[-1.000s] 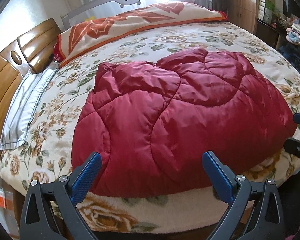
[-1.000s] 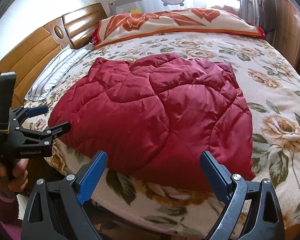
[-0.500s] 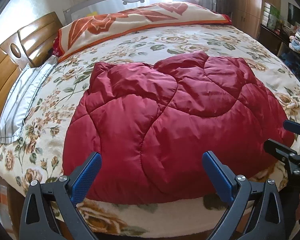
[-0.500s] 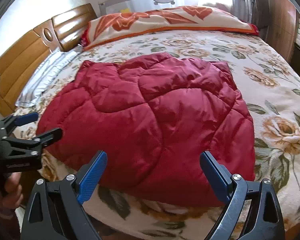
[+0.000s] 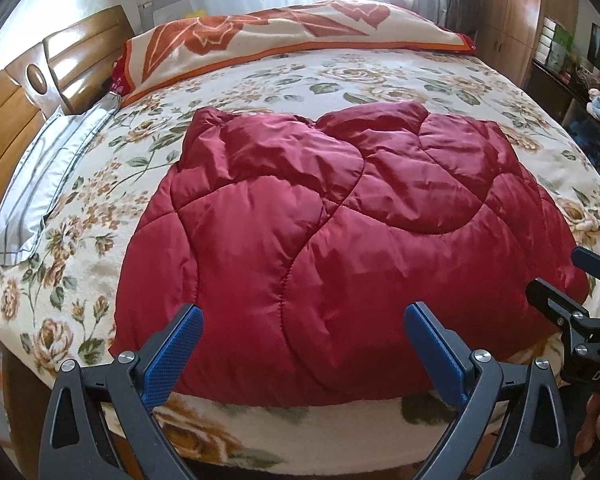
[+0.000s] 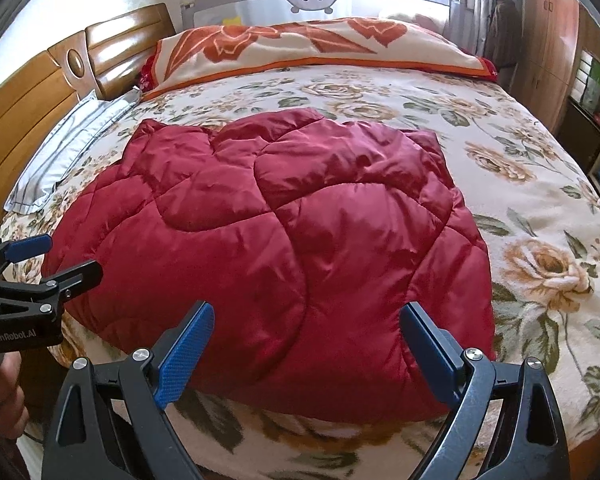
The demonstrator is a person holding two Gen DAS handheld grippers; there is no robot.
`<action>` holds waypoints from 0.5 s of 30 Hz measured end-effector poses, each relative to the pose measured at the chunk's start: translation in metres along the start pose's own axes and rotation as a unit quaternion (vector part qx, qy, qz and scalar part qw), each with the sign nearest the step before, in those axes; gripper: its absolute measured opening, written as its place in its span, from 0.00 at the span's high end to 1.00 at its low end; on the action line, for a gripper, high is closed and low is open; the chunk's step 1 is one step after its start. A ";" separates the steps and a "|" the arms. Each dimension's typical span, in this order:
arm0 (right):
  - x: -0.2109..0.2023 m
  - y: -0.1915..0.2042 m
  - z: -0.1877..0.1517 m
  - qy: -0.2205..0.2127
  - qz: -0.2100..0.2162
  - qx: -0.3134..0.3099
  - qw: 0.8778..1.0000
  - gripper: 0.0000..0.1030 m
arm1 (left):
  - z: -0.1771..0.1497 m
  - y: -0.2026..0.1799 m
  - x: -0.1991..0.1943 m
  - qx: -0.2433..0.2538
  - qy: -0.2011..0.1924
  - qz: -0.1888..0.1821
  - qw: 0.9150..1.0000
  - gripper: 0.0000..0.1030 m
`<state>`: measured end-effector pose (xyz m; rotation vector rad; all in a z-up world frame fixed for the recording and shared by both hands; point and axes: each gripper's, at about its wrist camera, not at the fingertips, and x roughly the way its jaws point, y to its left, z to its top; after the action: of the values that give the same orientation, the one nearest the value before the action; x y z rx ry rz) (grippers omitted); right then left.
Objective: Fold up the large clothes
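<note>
While the red quilted coat point(image 5: 340, 240) lies spread flat on the floral bedspread point(image 5: 420, 80), both grippers hover over its near hem with jaws wide apart, the left gripper point(image 5: 300, 344) beside the right gripper point(image 6: 304, 344), neither touching it.

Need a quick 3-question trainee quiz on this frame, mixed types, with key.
1. True or false: the left gripper is clamped on the red quilted jacket.
2. Which lies nearest the wooden headboard?
A. the grey striped pillow
B. the jacket
C. the right gripper
3. Fill in: the jacket lies on a ____-patterned bedspread.

Key
1. False. Its jaws stand open above the jacket's near hem, holding nothing; the right gripper is also open.
2. A. The pillow lies along the headboard.
3. Floral, or rose.
</note>
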<state>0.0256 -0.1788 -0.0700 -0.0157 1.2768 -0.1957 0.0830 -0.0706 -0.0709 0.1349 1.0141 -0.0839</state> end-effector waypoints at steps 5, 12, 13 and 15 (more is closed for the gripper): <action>-0.001 -0.001 -0.001 -0.004 -0.002 0.005 1.000 0.08 | -0.001 -0.001 -0.003 0.000 -0.005 0.000 1.000 0.01; -0.002 -0.001 0.000 -0.006 0.001 0.004 1.000 0.08 | -0.002 -0.001 -0.006 0.001 -0.006 0.000 1.000 0.01; -0.003 0.000 0.000 -0.006 0.001 0.004 1.000 0.08 | -0.002 -0.001 -0.006 0.002 -0.006 0.000 1.000 0.01; -0.004 0.000 0.001 -0.006 0.002 0.004 1.000 0.08 | -0.002 -0.002 -0.007 0.002 -0.007 0.000 1.000 0.01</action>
<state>0.0253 -0.1784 -0.0664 -0.0068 1.2635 -0.1968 0.0778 -0.0721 -0.0659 0.1378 1.0003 -0.0876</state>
